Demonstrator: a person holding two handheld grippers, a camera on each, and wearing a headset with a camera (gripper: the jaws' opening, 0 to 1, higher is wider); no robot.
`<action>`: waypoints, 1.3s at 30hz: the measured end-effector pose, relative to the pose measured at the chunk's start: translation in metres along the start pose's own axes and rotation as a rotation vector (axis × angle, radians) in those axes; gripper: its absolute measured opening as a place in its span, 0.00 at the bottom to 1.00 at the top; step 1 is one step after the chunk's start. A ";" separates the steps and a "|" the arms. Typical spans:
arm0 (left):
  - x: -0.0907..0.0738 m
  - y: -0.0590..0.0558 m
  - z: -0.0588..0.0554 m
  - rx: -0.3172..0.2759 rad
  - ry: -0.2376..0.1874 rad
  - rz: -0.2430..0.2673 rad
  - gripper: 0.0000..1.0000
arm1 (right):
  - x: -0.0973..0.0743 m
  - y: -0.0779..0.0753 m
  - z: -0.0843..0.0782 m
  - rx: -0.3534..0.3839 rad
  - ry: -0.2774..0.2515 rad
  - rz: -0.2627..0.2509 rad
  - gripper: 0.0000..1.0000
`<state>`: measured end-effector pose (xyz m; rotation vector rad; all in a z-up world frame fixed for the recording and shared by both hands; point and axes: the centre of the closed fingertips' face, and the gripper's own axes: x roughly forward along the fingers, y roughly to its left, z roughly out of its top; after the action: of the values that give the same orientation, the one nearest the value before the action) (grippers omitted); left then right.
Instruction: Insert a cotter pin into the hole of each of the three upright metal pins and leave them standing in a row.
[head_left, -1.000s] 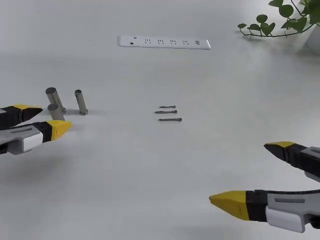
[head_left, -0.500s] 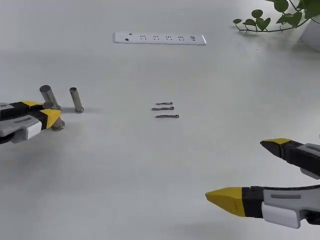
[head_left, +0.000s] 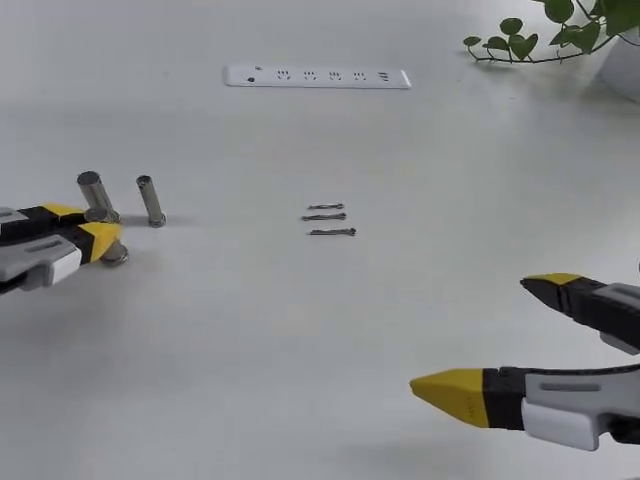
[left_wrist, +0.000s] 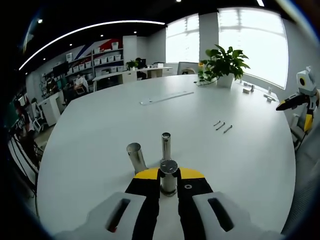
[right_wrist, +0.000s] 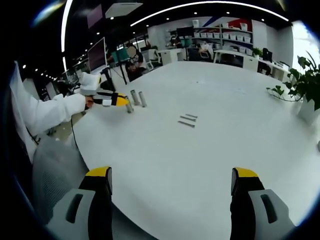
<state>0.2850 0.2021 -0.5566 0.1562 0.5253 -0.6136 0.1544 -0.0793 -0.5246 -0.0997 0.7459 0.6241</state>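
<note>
Left gripper (head_left: 88, 226) clamped on nearest metal pin (left_wrist: 168, 174), at left of table (head_left: 300, 340); right gripper (head_left: 470, 334) gapes wide, near right; cotter pins (head_left: 328, 218) lie mid-table; best hold pin vertical, hole facing right, grip firm.

Table (head_left: 300, 350): three metal pins (head_left: 150, 200) upright at left, nearest pin (left_wrist: 168, 174) between left gripper (head_left: 100, 226) jaws; three cotter pins (head_left: 324, 217) lying centre; power strip (head_left: 317, 77) behind; plant (head_left: 560, 25) far right
</note>
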 end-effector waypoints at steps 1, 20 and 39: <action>0.000 -0.002 0.001 0.002 -0.001 -0.004 0.09 | 0.000 0.000 0.000 -0.001 -0.001 0.001 0.97; 0.001 -0.124 0.024 0.159 -0.012 -0.205 0.09 | -0.004 0.010 0.001 -0.014 -0.047 0.027 0.97; 0.019 -0.161 0.011 0.161 0.016 -0.243 0.09 | -0.012 0.001 -0.008 0.004 -0.060 0.019 0.97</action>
<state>0.2087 0.0585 -0.5544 0.2518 0.5140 -0.8932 0.1420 -0.0866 -0.5227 -0.0699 0.6904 0.6413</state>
